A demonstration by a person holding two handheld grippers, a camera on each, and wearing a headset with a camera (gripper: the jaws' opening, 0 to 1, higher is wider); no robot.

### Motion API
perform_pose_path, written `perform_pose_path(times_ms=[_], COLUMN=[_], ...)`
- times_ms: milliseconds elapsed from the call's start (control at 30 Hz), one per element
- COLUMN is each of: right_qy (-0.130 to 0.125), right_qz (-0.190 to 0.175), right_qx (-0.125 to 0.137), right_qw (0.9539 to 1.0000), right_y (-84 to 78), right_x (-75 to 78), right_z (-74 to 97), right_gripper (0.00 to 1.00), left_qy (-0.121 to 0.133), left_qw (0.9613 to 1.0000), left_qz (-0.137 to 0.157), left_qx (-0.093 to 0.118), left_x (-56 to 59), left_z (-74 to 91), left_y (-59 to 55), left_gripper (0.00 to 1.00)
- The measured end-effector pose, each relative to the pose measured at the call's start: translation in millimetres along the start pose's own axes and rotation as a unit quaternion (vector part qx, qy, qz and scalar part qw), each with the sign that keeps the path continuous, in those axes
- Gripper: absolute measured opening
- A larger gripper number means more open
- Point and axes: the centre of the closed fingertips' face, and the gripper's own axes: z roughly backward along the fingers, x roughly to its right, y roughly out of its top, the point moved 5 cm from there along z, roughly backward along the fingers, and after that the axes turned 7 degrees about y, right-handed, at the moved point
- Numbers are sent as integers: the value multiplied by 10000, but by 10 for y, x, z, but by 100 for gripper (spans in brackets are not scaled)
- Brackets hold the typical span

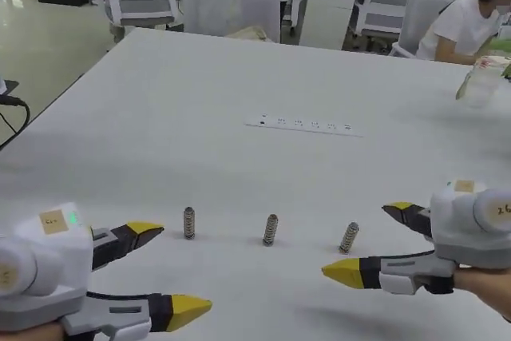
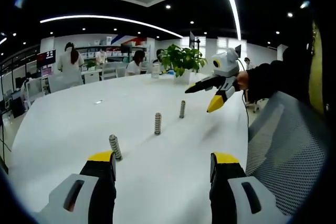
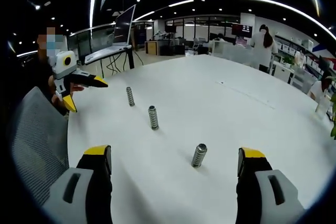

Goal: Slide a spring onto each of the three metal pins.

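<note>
Head view: left spring (image 1: 189, 223), middle spring (image 1: 271, 229) and right spring (image 1: 349, 237) are seen standing in a row on the white table (image 1: 200, 101). Left gripper (image 1: 172, 269) is held open at near left. Right gripper (image 1: 365, 239) is held open beside the right spring.
Left gripper view: jaws are spread, and the left spring is seen nearest.
Right gripper view: jaws are spread, and the right spring is seen just ahead, untouched.

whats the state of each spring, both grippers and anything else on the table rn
left spring: standing upright on the table, untouched
middle spring: standing upright, untouched
right spring: standing but leaning slightly, untouched
left gripper: open, holding nothing
right gripper: open, holding nothing
power strip: lying flat, no plug visible in it
</note>
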Motion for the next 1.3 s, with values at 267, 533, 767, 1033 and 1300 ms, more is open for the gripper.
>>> perform_pose_path(times_ms=[267,533,767,1033,1300], right_qy=[35,131,171,182,176], right_qz=[-38,-55,-131,-145,-142], right_qx=[-5,-120,-205,-223,-214], right_qw=[10000,9998,9996,9995,9995], right_y=[-126,-230,-298,-304,-297], right_x=[-132,-239,-253,-258,-259], right_z=[43,-23,-34,-48,-43], right_gripper=[99,99,99,99,99], left_qy=[22,158,286,406,457], left_qw=[10000,9995,9989,9982,9978], left_qz=[66,205,284,359,405], left_qx=[-51,-178,-242,-240,-267], left_x=[-4,-113,-175,-200,-201], left_z=[3,-49,-52,-41,-44], left_y=[-82,-261,-357,-376,-386], left_gripper=[70,70,75,83,87])
